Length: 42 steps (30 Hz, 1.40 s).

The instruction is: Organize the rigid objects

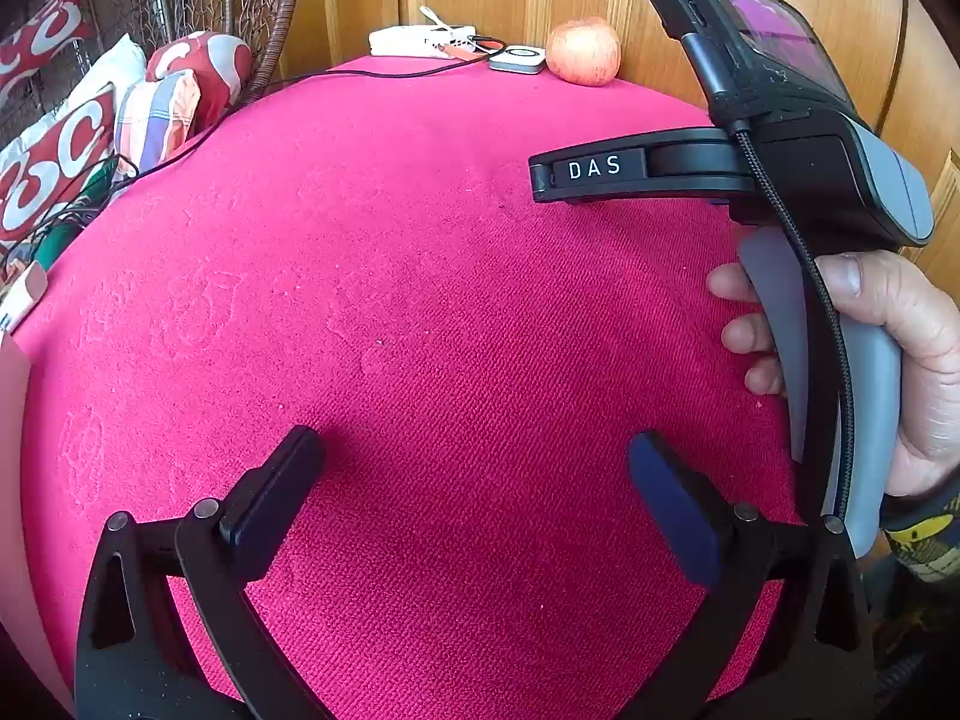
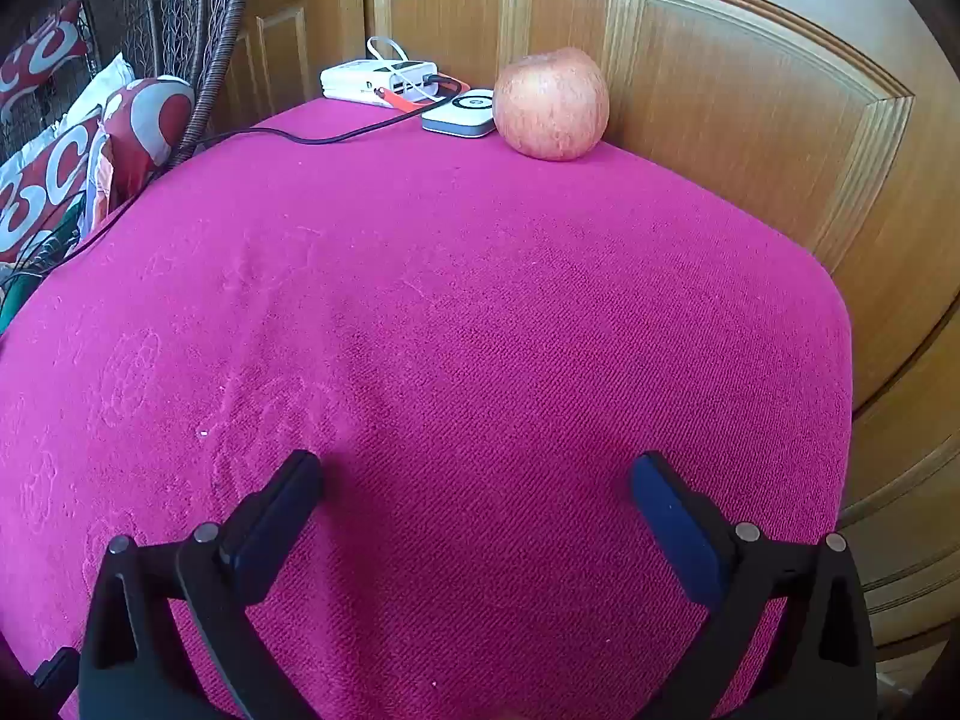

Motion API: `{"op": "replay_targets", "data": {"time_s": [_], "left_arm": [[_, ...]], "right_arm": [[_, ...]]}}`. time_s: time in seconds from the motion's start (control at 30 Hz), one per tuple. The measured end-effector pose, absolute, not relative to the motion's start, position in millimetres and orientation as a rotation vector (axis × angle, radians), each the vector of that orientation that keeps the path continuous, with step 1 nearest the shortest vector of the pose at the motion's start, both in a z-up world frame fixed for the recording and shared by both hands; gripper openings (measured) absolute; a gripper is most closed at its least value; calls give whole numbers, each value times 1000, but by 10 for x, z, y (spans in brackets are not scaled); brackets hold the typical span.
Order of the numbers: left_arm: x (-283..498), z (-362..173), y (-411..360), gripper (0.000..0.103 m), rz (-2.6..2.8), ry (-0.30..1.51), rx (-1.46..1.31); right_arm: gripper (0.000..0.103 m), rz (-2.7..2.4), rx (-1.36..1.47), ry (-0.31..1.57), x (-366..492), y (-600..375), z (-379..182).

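A red-yellow apple (image 2: pixel 551 103) sits at the far edge of the magenta cloth-covered table (image 2: pixel 480 330), against the wooden door; it also shows in the left wrist view (image 1: pixel 583 51). Beside it lie a small white-grey square device (image 2: pixel 459 113) and a white power bank (image 2: pixel 378 79) with cables. My left gripper (image 1: pixel 477 456) is open and empty above the near part of the cloth. My right gripper (image 2: pixel 477 474) is open and empty, also near the front; its body (image 1: pixel 810 180), held in a hand, shows at the right of the left wrist view.
A black cable (image 2: pixel 288 135) runs from the power bank off the table's left edge. Red-and-white cushions (image 1: pixel 66 150) and a wicker chair (image 1: pixel 264 18) stand to the left. A wooden door (image 2: pixel 750 90) closes off the back and right side.
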<state>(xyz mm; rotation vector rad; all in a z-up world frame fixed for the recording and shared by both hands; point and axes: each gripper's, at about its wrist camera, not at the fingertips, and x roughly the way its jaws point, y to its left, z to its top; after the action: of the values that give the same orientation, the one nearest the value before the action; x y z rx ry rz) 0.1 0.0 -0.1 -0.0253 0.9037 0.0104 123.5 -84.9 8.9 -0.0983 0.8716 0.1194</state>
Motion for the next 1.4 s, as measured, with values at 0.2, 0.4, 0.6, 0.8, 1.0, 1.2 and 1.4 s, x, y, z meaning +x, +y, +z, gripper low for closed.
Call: {"op": "replay_targets", "data": {"time_s": [0.2,0.4,0.6,0.8,1.0,1.2,1.4], "left_arm": [[0,-1,0,103,10,904,-26],[6,1,8,103,9,905,-27],[5,1,7,103,10,904,-26],[5,1,7,103,10,904,-26],[5,1,8,103,10,904,-26],[6,2,10,103,10,904,-26],[3,3,-11,103,10,904,-26]], "right_arm": [[103,122,-92,866,1230,-846,90],[103,118,-98,872,1230,-838,98],[103,119,-97,871,1231,-826,88],[103,118,-98,873,1243,-831,98],[103,119,-98,872,1242,-834,96],[103,118,-98,872,1239,-844,96],[103,119,-98,871,1246,-830,81]]}}
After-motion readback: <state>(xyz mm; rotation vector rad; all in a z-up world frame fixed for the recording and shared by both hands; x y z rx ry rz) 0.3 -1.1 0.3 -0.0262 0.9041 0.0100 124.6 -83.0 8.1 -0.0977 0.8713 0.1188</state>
